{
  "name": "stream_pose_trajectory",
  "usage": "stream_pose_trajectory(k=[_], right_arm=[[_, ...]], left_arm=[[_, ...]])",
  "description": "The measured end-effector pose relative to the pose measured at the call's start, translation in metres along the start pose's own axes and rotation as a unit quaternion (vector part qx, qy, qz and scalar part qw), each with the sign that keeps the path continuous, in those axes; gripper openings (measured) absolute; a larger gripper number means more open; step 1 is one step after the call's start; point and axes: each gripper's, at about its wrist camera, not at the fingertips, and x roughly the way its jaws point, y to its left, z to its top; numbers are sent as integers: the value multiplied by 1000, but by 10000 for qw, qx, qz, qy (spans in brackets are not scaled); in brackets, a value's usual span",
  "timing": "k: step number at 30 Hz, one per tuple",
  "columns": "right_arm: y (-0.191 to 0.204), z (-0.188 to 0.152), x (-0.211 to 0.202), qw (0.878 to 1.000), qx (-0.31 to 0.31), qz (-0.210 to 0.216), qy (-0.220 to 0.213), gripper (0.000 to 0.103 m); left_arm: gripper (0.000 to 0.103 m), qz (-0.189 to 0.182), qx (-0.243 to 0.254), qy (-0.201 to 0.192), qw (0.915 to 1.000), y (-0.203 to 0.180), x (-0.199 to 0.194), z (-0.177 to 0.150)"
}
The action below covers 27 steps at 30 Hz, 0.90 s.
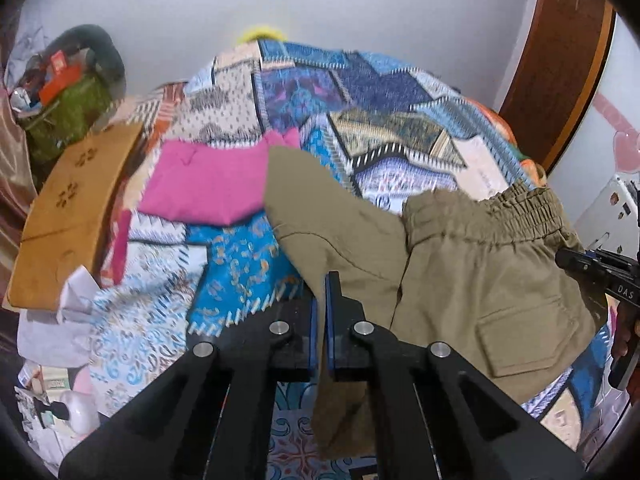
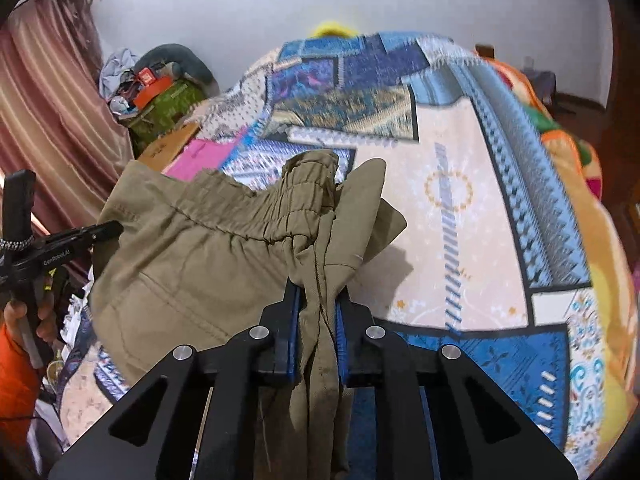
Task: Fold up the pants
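"DAS" on right tongs (image 1: pixel 576 263), "GenRobot.AI" on left tongs (image 2: pixel 105 229)

Left gripper (image 1: pixel 321 292) closed on a fold of the olive pants (image 1: pixel 472 272); pants hang above the patterned bedspread (image 1: pixel 360 100). Pink garment (image 1: pixel 204 184) lies beyond.

1. A patchwork bedspread (image 1: pixel 400 120) in blue, cream and purple covers the bed.
2. A folded pink cloth (image 1: pixel 204 184) lies on it, far left.
3. A wooden board (image 1: pixel 68 216) stands left of the cloth.
4. A striped curtain (image 2: pixel 48 112) hangs at left.
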Motion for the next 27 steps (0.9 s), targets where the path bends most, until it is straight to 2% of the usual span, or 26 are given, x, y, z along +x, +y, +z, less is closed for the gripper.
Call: stream_pose_trajectory(k=[7,15,20,27], right_arm=[[23,29,-21,9986,-345,-22,-409,13],[48,69,-25,9948,-637,-14,-792,13],[66,98,-10,9923,-841,35,-910,13],[95,137,32,9899,-1024,235,-949,13]], left_arm=[[1,162,131,-452,9988,3,-31,25],[1,400,156,-777,9961,25,-43,54],[1,539,17,-898,9945,51,-43,73],[1,822,-270,-989,9913,108,-28,105]])
